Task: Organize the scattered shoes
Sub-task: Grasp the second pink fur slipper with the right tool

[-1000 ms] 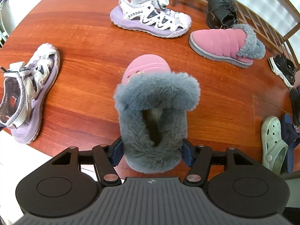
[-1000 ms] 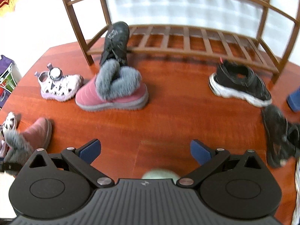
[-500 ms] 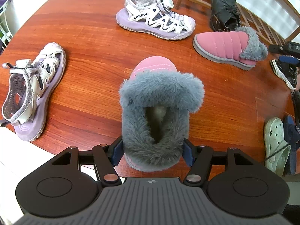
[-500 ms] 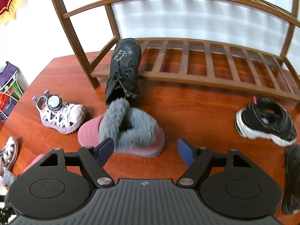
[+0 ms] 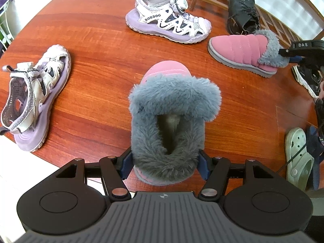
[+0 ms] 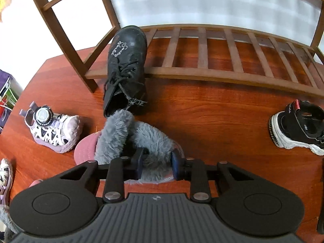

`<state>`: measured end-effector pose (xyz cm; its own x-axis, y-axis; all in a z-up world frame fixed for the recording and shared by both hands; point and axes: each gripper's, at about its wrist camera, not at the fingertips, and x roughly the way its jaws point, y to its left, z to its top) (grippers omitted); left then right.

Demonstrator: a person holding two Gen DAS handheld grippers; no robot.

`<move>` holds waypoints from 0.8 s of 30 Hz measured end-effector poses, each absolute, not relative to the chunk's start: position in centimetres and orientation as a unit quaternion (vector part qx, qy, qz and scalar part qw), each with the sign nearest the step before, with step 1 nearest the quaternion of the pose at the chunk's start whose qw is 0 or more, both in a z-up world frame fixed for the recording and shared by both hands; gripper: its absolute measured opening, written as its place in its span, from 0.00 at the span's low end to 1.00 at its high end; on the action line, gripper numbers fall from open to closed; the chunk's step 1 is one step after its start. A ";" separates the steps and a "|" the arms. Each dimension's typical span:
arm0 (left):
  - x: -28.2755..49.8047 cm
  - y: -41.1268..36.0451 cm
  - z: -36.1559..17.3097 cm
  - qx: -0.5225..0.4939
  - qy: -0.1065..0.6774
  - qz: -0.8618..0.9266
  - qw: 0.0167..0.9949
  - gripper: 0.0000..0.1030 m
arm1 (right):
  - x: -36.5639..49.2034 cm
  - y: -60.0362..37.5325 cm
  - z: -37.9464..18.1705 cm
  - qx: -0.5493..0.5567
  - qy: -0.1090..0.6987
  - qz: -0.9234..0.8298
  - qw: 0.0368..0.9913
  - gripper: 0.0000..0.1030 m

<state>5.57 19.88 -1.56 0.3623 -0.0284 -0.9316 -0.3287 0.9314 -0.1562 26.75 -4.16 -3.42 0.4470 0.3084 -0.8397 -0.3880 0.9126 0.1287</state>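
Observation:
My left gripper is shut on the heel of a pink boot with a grey fur collar, which stands on the red-brown wooden surface with its toe pointing away. Its twin, the second pink boot, lies in front of the wooden shoe rack. The right gripper is over that boot's heel, and its jaws are closing with the grey fur pressed between the blue pads. In the left wrist view the second boot is at the upper right, with the right gripper's black body at its fur end.
Two purple-and-white sandals lie apart on the left. A black lace-up boot leans on the rack's left end. A black-and-white sneaker and a pale green clog sit at the right. The surface's edge runs along the lower left.
The right gripper came forward and down to the second pink boot and narrowed from wide open to closed around its fur heel. The left gripper and its boot have stayed put.

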 end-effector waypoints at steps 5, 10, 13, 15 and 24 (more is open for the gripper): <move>5.6 19.8 -1.4 -0.155 0.557 0.092 0.811 0.63 | 23.4 -4.2 -2.8 -0.028 0.493 0.230 0.839 0.26; 5.8 19.7 -1.1 -0.144 0.556 0.089 0.814 0.63 | 20.1 -3.8 -3.2 -0.030 0.506 0.263 0.821 0.27; 6.0 19.8 -1.0 -0.141 0.555 0.088 0.815 0.64 | 18.7 -3.7 -3.1 -0.045 0.499 0.282 0.818 0.32; 6.0 19.9 -1.0 -0.142 0.556 0.088 0.814 0.65 | 18.1 -3.5 -2.7 -0.067 0.486 0.285 0.824 0.54; 7.0 19.9 -1.5 -0.143 0.557 0.090 0.813 0.67 | 19.7 -1.7 -3.6 -0.120 0.476 0.290 0.822 0.86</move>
